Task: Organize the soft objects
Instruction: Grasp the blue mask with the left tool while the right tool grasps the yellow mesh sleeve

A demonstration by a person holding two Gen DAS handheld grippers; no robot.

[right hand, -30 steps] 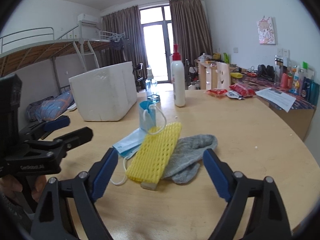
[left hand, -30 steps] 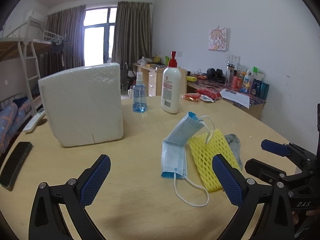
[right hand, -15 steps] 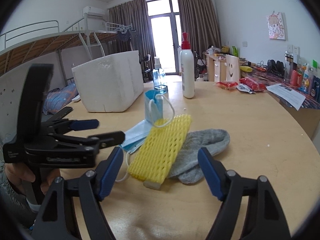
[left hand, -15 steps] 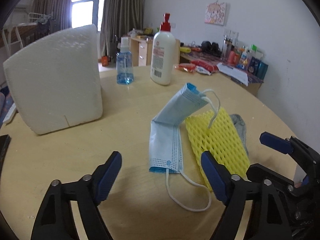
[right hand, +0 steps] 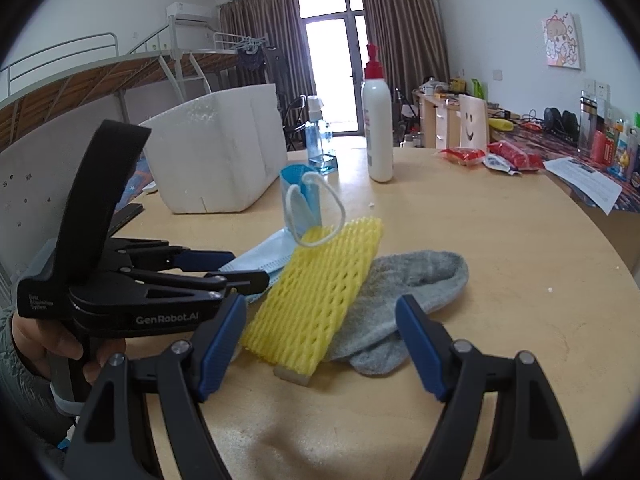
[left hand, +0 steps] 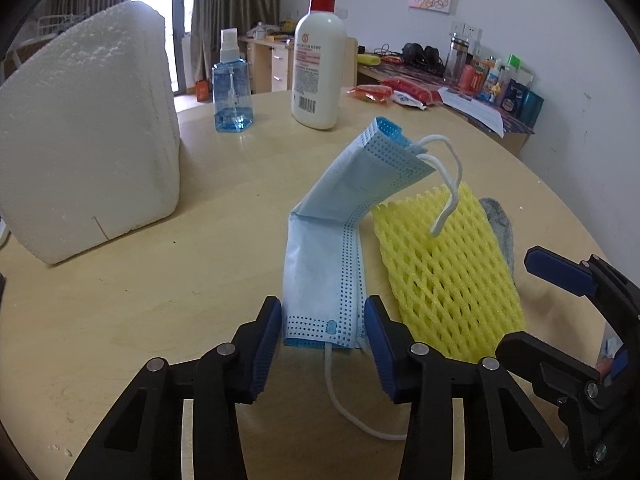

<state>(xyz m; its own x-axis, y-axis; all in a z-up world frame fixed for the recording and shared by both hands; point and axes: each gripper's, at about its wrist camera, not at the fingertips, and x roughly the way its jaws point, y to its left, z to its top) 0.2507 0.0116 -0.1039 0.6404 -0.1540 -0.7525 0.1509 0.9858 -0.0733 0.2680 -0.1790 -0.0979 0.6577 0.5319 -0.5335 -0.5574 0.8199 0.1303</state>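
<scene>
Closing on the near end of the blue face mask (left hand: 320, 276), the left gripper (left hand: 323, 334) has its jaws straddling that end, the pads not yet seen pressing; in my judgement the grip should take the pleated fabric squarely and leave the loose ear loop (left hand: 352, 408) clear. The right gripper (right hand: 320, 344) stands wide and empty just short of the yellow foam net (right hand: 316, 288), which lies beside the mask and over the grey sock (right hand: 404, 280). The left gripper's body reads "GenRobot.AI"; beyond the mask, the pump bottle (left hand: 319, 72) label is illegible.
</scene>
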